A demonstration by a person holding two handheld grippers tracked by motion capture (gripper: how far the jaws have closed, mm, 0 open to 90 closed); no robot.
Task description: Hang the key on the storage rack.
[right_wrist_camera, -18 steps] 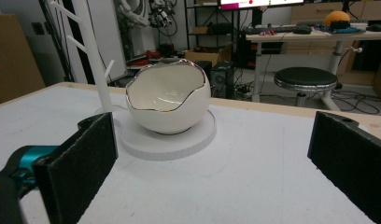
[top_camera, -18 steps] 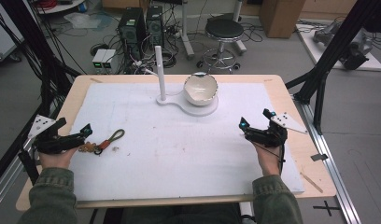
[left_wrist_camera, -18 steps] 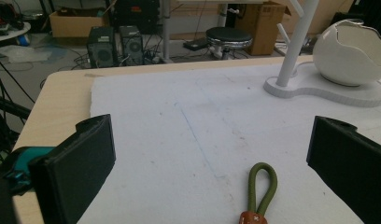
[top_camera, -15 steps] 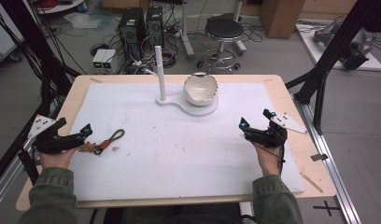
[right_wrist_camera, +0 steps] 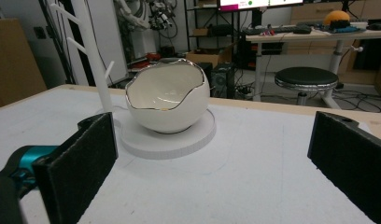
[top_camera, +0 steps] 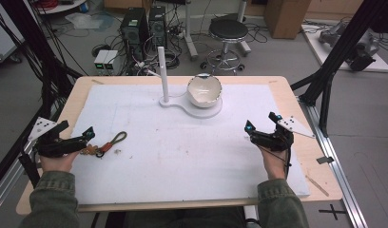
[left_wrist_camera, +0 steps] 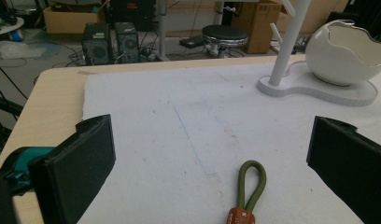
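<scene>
An olive cord key strap (top_camera: 111, 142) with an orange tab lies on the white mat (top_camera: 182, 152) at the left. In the left gripper view its loop (left_wrist_camera: 251, 182) rests on the mat low between the jaws, untouched. My left gripper (top_camera: 78, 129) (left_wrist_camera: 212, 140) hovers beside the strap, jaws wide open and empty. A white eggshell-shaped bowl (top_camera: 204, 90) (right_wrist_camera: 167, 100) (left_wrist_camera: 345, 53) sits on a white base beside a pegged post (top_camera: 162, 76) at the back centre. My right gripper (top_camera: 261, 122) (right_wrist_camera: 212, 135) is at the right, open and empty, facing the bowl from a distance.
The mat covers most of a wooden table (top_camera: 296, 95). Black frame posts (top_camera: 334, 61) stand at the table's right and left sides. Behind the far edge on the floor are computer towers (top_camera: 144, 26), cables and a stool (top_camera: 228, 33).
</scene>
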